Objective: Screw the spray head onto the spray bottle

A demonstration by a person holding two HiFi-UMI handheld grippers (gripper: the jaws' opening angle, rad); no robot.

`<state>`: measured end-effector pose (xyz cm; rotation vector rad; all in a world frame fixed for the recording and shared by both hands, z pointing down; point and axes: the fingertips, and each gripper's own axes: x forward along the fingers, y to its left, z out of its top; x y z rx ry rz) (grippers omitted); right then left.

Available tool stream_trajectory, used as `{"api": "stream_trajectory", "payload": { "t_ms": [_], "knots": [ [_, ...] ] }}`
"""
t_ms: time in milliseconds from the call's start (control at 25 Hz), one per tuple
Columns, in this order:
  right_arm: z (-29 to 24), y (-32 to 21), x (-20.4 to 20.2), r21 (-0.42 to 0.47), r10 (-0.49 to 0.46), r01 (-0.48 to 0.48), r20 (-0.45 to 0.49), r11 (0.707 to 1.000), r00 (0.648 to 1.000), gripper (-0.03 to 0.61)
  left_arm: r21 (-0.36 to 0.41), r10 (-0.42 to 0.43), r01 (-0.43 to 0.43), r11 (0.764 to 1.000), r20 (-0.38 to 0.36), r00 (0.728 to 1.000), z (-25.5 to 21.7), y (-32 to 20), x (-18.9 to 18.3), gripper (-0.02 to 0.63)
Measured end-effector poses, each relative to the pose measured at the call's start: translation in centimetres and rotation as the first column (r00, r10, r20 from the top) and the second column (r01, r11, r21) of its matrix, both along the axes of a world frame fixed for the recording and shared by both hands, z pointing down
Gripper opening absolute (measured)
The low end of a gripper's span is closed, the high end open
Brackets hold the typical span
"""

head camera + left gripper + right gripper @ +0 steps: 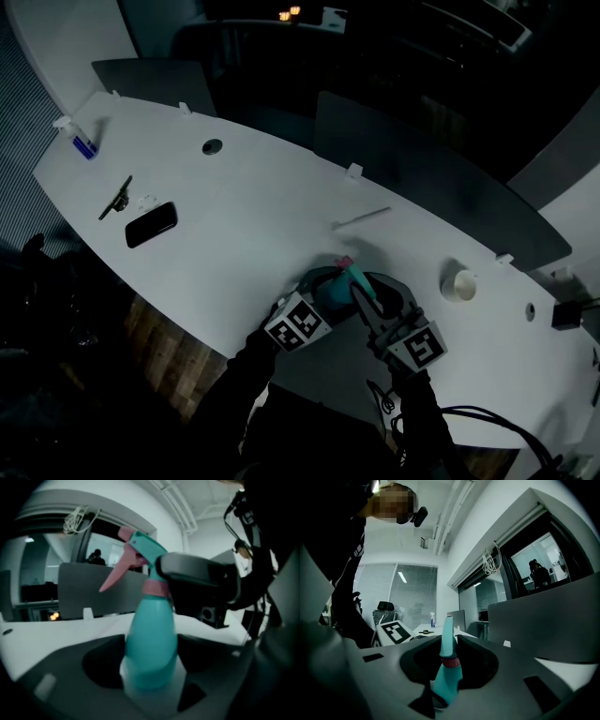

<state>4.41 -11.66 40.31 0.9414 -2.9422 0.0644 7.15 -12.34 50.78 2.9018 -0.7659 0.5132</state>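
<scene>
Head view: the left gripper (317,298) and right gripper (370,305) are meeting over the near edge of the white counter (253,206). Both are holding a teal bottle (330,292) with its spray head (349,272) on top. A dark phone (150,225) is lying well apart at the left, and a small white roll (459,284) is sitting to the right (the dim light is hiding finer detail).

Left gripper view: the bottle is standing upright between the left jaws, which are standing fairly wide and pressing on its lower body. Above the pink collar (154,588), the spray head is pointing its pink trigger (117,571) leftward. One dark jaw of the right gripper is lying against the head's right side.

Right gripper view: the right jaws are standing narrow, clamping the spray head edge-on between them. The collar is sitting just below the grip, and the bottle is hanging beneath it. The left gripper is showing behind, at the left.
</scene>
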Motion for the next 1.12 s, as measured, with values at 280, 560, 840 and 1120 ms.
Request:
{"api": "stream_trajectory", "payload": {
  "t_ms": [280,560,840,1120],
  "knots": [
    [0.0,-0.4,-0.1,-0.021,0.055,-0.055,0.034,0.998,0.998,0.087,0.046,-0.506,0.508,0.860,-0.043,0.861,-0.3,-0.7,-1.2,0.351],
    [0.1,-0.4,-0.1,-0.038,-0.003,0.004,0.015,0.999,1.000,0.087,0.041,-0.055,0.052,0.998,0.066,0.996,-0.1,-0.6,-1.1,0.400],
    [0.0,-0.6,0.0,-0.030,0.039,-0.038,0.038,0.999,0.998,0.087,0.079,-0.181,0.180,0.980,0.006,0.983,-0.8,-0.6,-0.6,0.338],
    [0.1,-0.3,-0.3,-0.027,0.059,-0.058,0.047,0.998,0.997,0.087,0.128,-0.549,0.546,0.828,-0.015,0.836,-0.9,-0.5,-1.5,0.342]
  ]
}}
